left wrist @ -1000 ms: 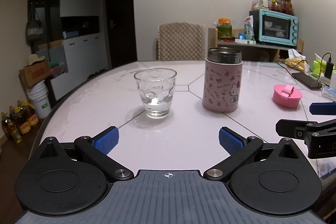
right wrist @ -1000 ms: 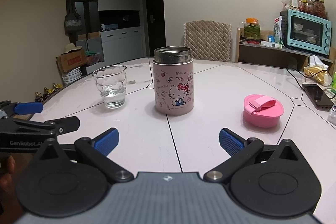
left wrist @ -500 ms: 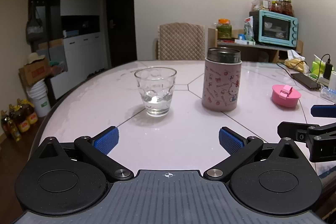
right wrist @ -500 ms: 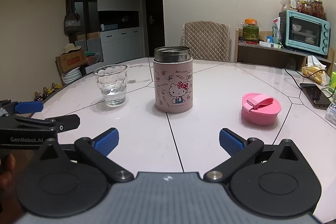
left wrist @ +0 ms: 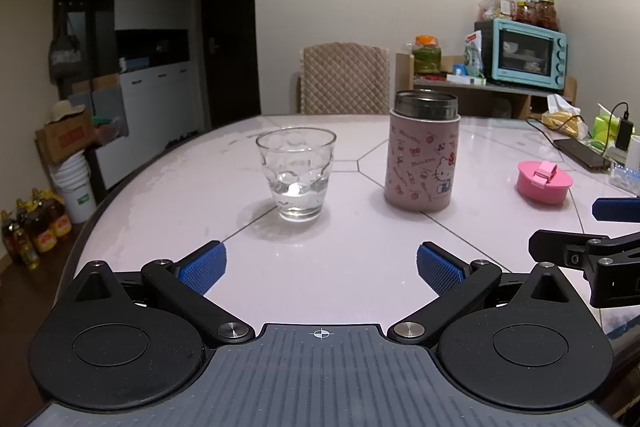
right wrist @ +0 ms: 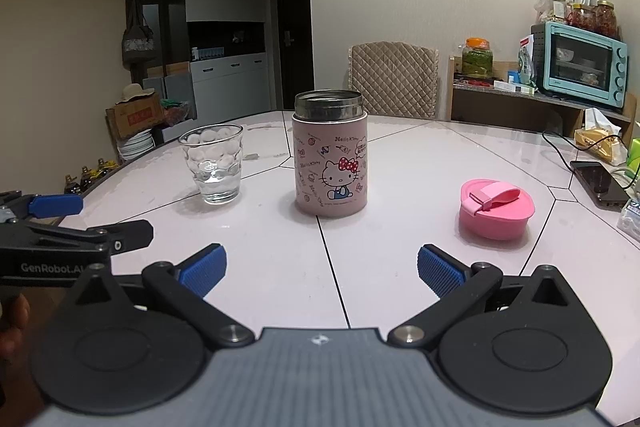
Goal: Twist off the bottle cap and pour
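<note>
A pink Hello Kitty bottle (left wrist: pixel 422 167) (right wrist: pixel 330 169) stands upright and uncapped on the white table (left wrist: pixel 320 279), its steel mouth open. Its pink cap (left wrist: pixel 544 181) (right wrist: pixel 496 209) lies on the table to the right of it. A clear glass (left wrist: pixel 296 175) (right wrist: pixel 214 165) with a little water in the bottom stands left of the bottle. My left gripper (left wrist: pixel 320 267) is open and empty, low over the near table in front of the glass and bottle. My right gripper (right wrist: pixel 322 269) is open and empty, in front of the bottle.
A phone on a cable (right wrist: pixel 600 183) and small items lie at the table's right edge. A quilted chair (right wrist: pixel 394 81) stands behind the table. A shelf with a teal oven (right wrist: pixel 580 65) is at the back right. Bottles stand on the floor (left wrist: pixel 32 231) at the left.
Both grippers have drawn back a little from the bottle and glass, which look slightly farther away. Nothing on the table has moved.
</note>
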Tool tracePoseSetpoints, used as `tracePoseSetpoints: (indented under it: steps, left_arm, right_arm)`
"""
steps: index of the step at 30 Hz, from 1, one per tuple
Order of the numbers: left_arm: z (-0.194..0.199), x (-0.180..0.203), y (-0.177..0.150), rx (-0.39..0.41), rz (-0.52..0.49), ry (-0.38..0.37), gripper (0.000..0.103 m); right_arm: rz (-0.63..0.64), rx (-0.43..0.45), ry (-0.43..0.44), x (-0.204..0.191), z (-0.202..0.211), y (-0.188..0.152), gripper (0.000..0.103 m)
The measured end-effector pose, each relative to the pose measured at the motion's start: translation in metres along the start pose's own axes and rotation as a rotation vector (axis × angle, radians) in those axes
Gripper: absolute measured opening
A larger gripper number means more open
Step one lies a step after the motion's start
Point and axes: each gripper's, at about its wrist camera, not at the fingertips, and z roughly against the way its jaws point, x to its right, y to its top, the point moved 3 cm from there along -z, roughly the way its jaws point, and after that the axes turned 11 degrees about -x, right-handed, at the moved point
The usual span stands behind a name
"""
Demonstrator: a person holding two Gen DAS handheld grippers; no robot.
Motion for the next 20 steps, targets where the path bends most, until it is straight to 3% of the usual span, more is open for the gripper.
tracePoseSetpoints:
  steps: [20]
  left_arm:
    - [0.0009, 0.0002, -0.0011, 0.006, -0.010, 0.003, 0.103]
  right_arm:
    - [0.007, -0.001, -0.001, -0.0017, 0.0004, 0.0017, 0.103]
